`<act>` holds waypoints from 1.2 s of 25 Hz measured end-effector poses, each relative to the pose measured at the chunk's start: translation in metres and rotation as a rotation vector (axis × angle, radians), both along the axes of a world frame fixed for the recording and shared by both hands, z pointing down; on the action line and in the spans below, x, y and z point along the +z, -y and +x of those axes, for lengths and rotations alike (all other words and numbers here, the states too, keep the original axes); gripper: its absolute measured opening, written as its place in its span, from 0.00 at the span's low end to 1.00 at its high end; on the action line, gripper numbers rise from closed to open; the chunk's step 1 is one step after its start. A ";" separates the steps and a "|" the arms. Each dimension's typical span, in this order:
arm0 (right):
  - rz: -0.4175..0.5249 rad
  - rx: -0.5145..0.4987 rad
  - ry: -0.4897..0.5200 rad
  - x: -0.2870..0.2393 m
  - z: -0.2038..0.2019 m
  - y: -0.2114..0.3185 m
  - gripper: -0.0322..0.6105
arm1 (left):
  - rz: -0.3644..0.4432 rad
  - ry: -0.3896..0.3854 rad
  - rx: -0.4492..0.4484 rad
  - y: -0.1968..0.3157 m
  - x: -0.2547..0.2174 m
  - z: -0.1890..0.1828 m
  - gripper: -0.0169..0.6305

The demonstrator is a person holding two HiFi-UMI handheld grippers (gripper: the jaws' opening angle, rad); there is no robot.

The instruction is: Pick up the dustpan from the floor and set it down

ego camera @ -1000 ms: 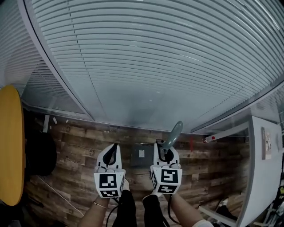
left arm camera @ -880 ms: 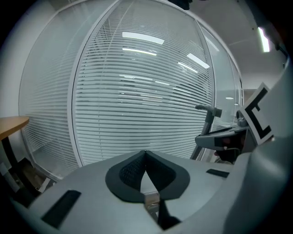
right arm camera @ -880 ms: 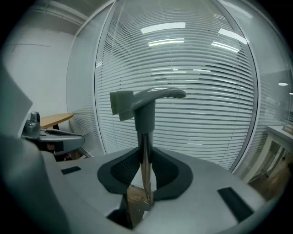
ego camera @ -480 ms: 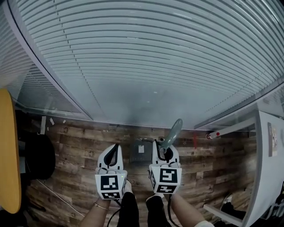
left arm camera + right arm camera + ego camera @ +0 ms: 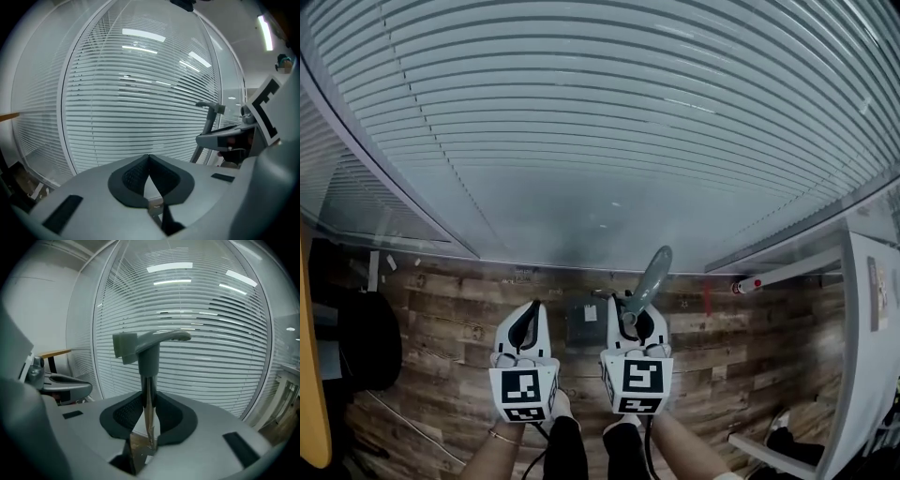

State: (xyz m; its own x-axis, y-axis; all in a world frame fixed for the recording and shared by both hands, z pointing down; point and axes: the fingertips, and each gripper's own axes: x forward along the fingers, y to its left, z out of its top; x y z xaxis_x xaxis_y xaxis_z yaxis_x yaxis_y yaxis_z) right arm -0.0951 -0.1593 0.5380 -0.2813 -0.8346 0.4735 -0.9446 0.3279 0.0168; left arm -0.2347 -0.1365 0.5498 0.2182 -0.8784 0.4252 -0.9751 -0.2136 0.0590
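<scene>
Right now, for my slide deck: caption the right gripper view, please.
The right gripper clamps the dustpan shaft upright, grey handle on top, white blinds behind.

The dustpan is held between the right gripper's jaws — the left gripper is set just beside it, at its left; blinds are seen ahead.
</scene>
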 end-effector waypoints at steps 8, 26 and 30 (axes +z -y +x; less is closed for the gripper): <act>-0.015 0.014 -0.002 0.021 -0.003 0.016 0.21 | -0.012 -0.020 0.010 0.019 0.022 -0.004 0.05; -0.033 0.002 0.004 0.043 -0.012 0.038 0.21 | -0.042 0.000 0.013 0.038 0.051 -0.011 0.05; -0.043 0.006 -0.016 0.053 -0.005 0.040 0.21 | -0.044 -0.001 0.014 0.040 0.053 -0.008 0.05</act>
